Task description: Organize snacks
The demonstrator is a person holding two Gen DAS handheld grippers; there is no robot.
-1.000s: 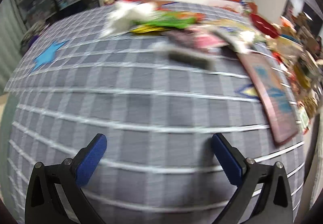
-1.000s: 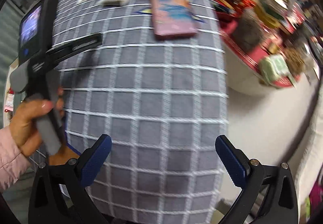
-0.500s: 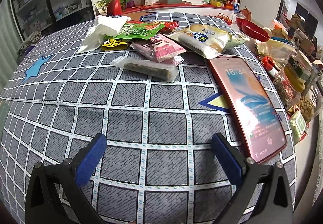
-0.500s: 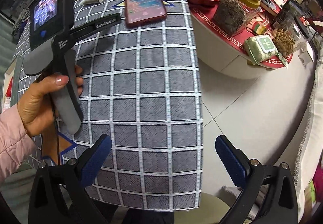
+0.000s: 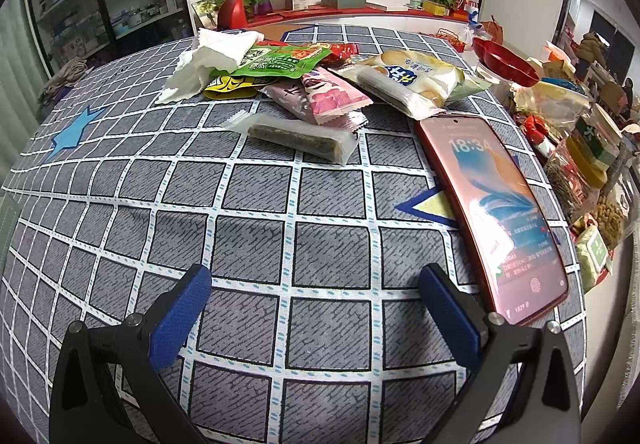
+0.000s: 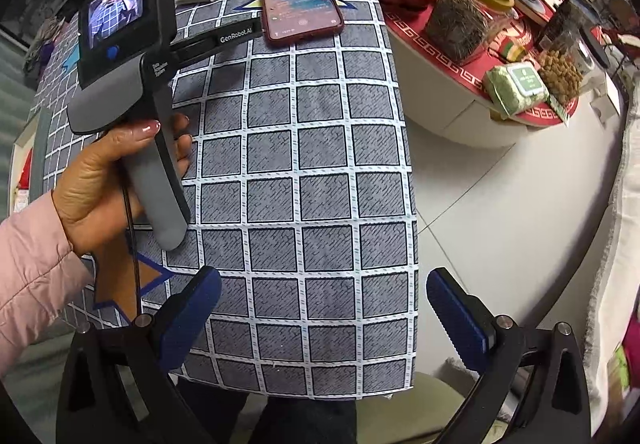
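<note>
Only the right wrist view is showing the person: a hand (image 6: 120,179) in a pink padded sleeve (image 6: 32,276) is gripping the grey handle of the left gripper (image 6: 236,37), whose small screen is glowing. The right gripper (image 6: 324,308) is hovering over the near edge of the desk (image 6: 320,163), its jaws standing wide apart and holding nothing. The left wrist view is giving the close look at the snacks. There the left gripper (image 5: 316,292) is also keeping its jaws wide apart and empty, above bare cloth.

The pink phone (image 5: 492,211) is lying flat with its screen lit. Beyond its far end the snacks are lying in a loose pile: a pale bread packet (image 5: 412,79), a pink wrapper (image 5: 328,99), a green pouch (image 5: 280,61) and a crumpled white tissue (image 5: 208,59). A dark bar in a clear wrapper (image 5: 296,137) is lying apart, left of the phone's top end.

The desk is wearing a grey cloth with a white grid (and some blue stars). Right of the phone, a round white table with red trim (image 6: 460,79) is carrying jars and packets over a pale tiled floor (image 6: 500,211).
</note>
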